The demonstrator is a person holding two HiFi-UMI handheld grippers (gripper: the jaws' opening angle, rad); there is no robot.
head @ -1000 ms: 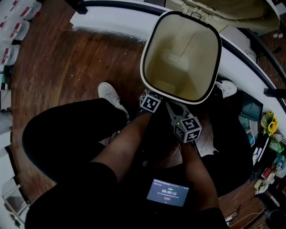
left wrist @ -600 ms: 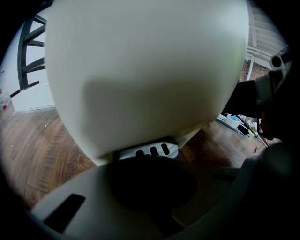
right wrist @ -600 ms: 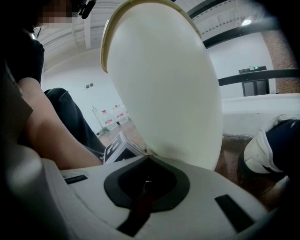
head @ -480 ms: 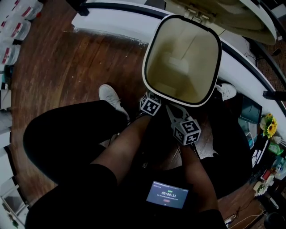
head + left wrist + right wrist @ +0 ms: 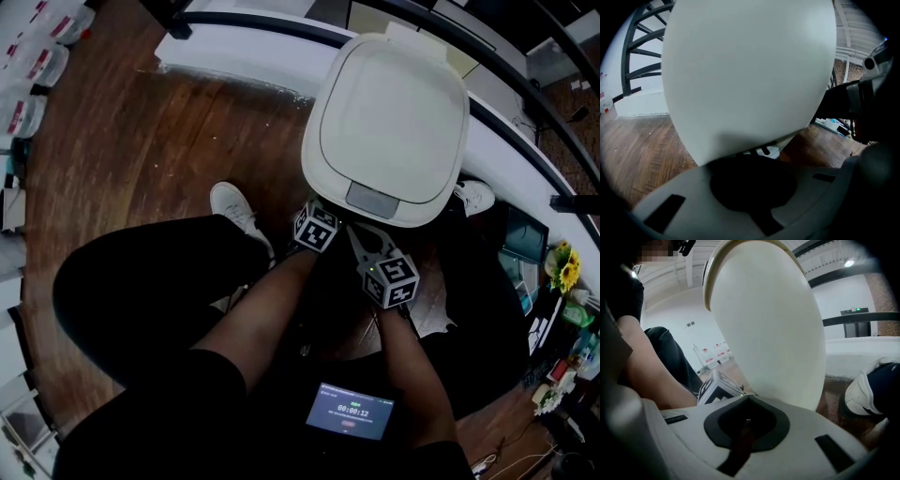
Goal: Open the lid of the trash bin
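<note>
So the trash bin (image 5: 745,79) is standing on the wood-plank surface (image 5: 141,141), and its lid (image 5: 389,112) is shut flat on top. The grey latch tab (image 5: 372,200) sits at the lid's front edge, on the person's side.

A white shoe (image 5: 231,202) is planted to the left of the bin. The left hand-held gripper (image 5: 750,160) is right in front of the bin's near-left corner, down low. Its jaws are together with nothing between them, and the bin's pale wall fills everything just past the tips. I honestly can't tell if it's touching the wall or not.

The right hand-held gripper (image 5: 749,398) is just in front of the bin too, below that latch tab. Its jaws are also closed on nothing and it's pointing at the wall.

Another white shoe (image 5: 476,195) peeks out at the bin's right side.
</note>
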